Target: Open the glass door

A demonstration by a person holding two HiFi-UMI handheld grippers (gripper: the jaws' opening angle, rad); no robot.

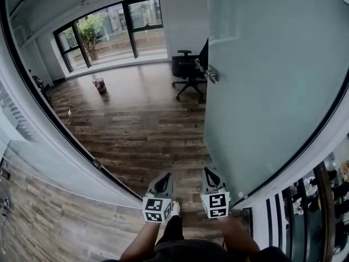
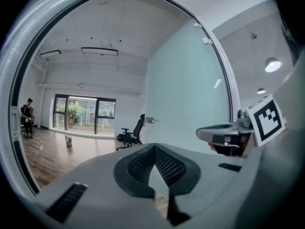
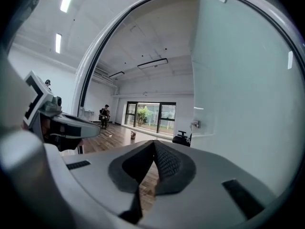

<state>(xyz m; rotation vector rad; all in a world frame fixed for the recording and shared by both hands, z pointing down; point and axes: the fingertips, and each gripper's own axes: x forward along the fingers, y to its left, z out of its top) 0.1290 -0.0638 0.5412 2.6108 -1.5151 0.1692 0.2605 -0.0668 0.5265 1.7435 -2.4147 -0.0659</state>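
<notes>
Fingers (image 2: 143, 163) of the left gripper (image 1: 164, 176) are clenched tip to tip with nothing between them, and the right gripper (image 1: 209, 171) is the same, its dark ribbed pads meeting at a point in its own view. Both are held side by side, low and roughly level, pointing ahead over the wooden floor (image 1: 142, 130). That reads as a carrying pose rather than a reach, since neither touches anything.

The glass door (image 1: 272, 81) fills the right of the head view as a frosted, pale green pane. It already stands swung aside, leaving the doorway free, so the opening looks largely done. Its handle (image 1: 211, 74) sits on the near edge of the pane, well apart from both grippers. A dark curved frame (image 1: 54, 119) bounds the opening on the left.

Beyond it lie an office chair (image 1: 188, 72), a small bucket (image 1: 99, 85) on the floor and a wide window (image 1: 109, 31). A seated person (image 2: 27, 116) shows far off in both gripper views.

The handle is too small to tell its type. The door's hinge side and bottom corner run out of view. The person's hands are mostly hidden under the marker cubes (image 1: 157, 209), and the area at the lower right past the door is too blurred to read.
</notes>
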